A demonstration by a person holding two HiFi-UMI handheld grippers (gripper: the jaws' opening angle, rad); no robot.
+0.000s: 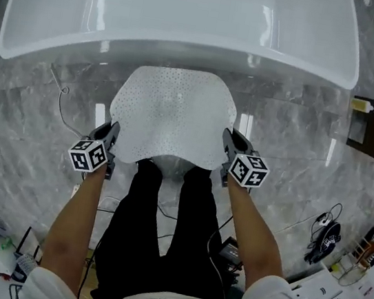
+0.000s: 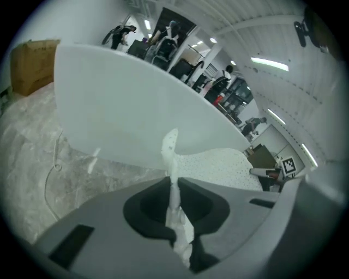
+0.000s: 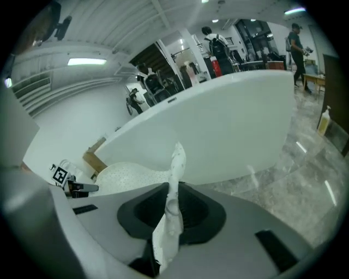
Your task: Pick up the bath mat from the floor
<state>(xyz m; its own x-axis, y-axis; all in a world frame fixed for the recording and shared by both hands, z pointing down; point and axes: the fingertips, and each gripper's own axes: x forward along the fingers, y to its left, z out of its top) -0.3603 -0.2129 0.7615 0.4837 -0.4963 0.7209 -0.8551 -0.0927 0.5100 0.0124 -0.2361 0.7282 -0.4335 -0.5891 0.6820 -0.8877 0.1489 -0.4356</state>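
Observation:
The white perforated bath mat (image 1: pixel 171 115) hangs in the air in front of the bathtub, stretched between my two grippers and sagging between them. My left gripper (image 1: pixel 111 134) is shut on the mat's left near corner; the pinched edge of the mat (image 2: pixel 172 163) stands up between its jaws. On the other side my right gripper (image 1: pixel 229 143) is shut on the right near corner, where the mat's edge (image 3: pixel 174 174) sticks out of the jaws. The far part of the mat droops toward the tub.
A large white bathtub (image 1: pixel 46 20) lies across the far side, on a grey marble floor (image 1: pixel 33 108). A thin cable (image 1: pixel 62 102) runs on the floor at left. A soap bottle (image 1: pixel 364 106) stands at right. Cables and gear (image 1: pixel 323 239) crowd the near right; the person's legs are below.

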